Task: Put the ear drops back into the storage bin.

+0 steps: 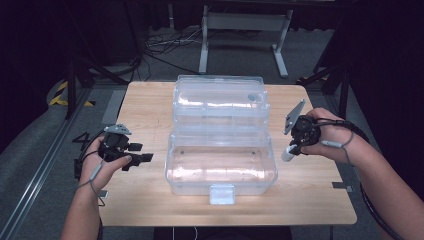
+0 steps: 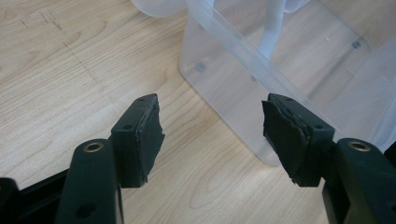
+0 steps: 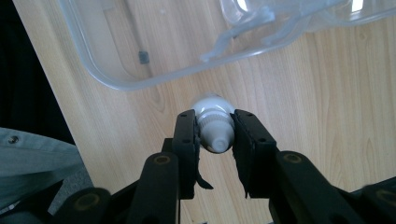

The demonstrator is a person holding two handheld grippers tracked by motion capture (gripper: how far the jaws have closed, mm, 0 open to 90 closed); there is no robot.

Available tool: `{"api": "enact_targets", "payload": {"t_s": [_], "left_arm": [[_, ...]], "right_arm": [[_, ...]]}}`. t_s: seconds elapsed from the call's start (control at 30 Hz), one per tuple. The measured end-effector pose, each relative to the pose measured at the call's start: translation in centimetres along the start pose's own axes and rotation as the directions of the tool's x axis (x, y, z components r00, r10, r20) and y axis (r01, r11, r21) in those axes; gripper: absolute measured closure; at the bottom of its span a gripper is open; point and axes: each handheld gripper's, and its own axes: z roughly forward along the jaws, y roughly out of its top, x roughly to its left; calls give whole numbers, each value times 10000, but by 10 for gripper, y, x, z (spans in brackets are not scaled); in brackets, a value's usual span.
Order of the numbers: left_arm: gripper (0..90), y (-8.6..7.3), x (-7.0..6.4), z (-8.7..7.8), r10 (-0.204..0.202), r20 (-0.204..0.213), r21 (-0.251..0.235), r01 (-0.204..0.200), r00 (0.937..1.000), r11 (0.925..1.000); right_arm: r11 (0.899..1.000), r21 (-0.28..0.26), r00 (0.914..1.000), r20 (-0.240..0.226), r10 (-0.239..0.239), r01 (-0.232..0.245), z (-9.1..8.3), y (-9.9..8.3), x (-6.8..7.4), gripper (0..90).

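My right gripper [image 3: 215,135] clenches a small white plastic bottle [image 3: 213,122] beside the open clear plastic box [image 1: 220,170], ready for dropping in; my left gripper [image 2: 210,140] waits, released.

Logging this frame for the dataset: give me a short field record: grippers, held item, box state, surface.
left gripper: open, holds nothing, beside the box's left end
right gripper: shut on small white bottle, right of the box
box: clear plastic, lid swung open at the back, nothing visible inside
surface: wooden table
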Motion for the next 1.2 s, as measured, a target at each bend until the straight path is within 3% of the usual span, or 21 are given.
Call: {"api": "enact_targets", "payload": {"t_s": [0.3, 0.57, 0.63, 1.2], "left_arm": [[367, 0, 1, 2, -46, 29, 18, 46, 10000, 10000], [365, 0, 2, 4, -33, 77, 56, 32, 10000, 10000], [363, 0, 2, 3, -29, 62, 82, 28, 10000, 10000], [359, 0, 3, 4, -42, 42, 114, 41, 10000, 9999]], "right_arm": [[9991, -174, 9992, 155, -371, 374, -14, 9, 3, 713], [9976, -237, 9978, -22, -657, 656, -18, 18, 8, 714], [9951, -373, 9958, -43, -913, 910, -18, 22, 9, 713], [9832, -329, 9817, -589, -1813, 1796, -2, 44, 19, 713]]}}
